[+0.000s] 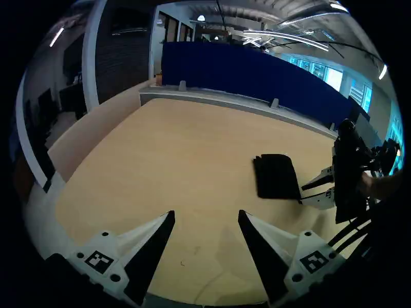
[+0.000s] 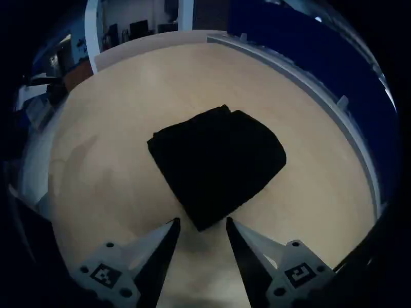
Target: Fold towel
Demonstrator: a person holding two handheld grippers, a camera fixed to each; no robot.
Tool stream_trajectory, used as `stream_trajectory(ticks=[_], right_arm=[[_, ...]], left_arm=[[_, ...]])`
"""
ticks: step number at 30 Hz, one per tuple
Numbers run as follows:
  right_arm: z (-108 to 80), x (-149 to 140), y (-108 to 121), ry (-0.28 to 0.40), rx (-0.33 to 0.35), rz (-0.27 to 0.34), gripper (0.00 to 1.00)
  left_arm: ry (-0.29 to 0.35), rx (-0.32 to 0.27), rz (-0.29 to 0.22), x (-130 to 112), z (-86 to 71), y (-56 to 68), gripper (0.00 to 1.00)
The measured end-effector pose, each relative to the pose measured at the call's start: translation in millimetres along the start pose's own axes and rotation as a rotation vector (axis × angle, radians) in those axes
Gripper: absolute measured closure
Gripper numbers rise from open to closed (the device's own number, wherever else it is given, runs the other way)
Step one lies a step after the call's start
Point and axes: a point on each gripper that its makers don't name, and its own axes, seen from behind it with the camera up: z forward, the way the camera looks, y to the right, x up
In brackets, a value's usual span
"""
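— Right gripper view: where's the towel (image 2: 216, 164)?
— Folded, just ahead of the right gripper (image 2: 203, 219), whose parted, empty jaws flank its near corner, probably to pinch it.
— Left gripper (image 1: 205, 213)?
— Parted, empty, well aside.

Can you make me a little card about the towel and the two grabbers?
towel: black, folded, lying flat
table: light wood, under the towel
left gripper: open, over bare table, apart from the towel
right gripper: open, tips either side of the towel's near corner
behind: blue partition
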Motion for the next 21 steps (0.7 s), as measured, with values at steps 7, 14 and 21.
stream_trajectory(ticks=[7, 14, 21], right_arm=[[2.4, -5.0, 1.6, -0.011, 0.000, 0.014, 0.39], [5.5, -7.1, -2.3, -0.014, 0.022, 0.034, 0.58], [6.4, -5.4, -7.2, -0.009, 0.046, 0.040, 0.76]], left_arm=[[0.003, -0.004, 0.002, 1.0, -1.9, 3.0, 0.09], [0.005, -0.006, 0.004, 2.2, -3.2, 3.1, 0.09], [0.004, -0.006, 0.001, 1.9, -2.7, 2.1, 0.09]])
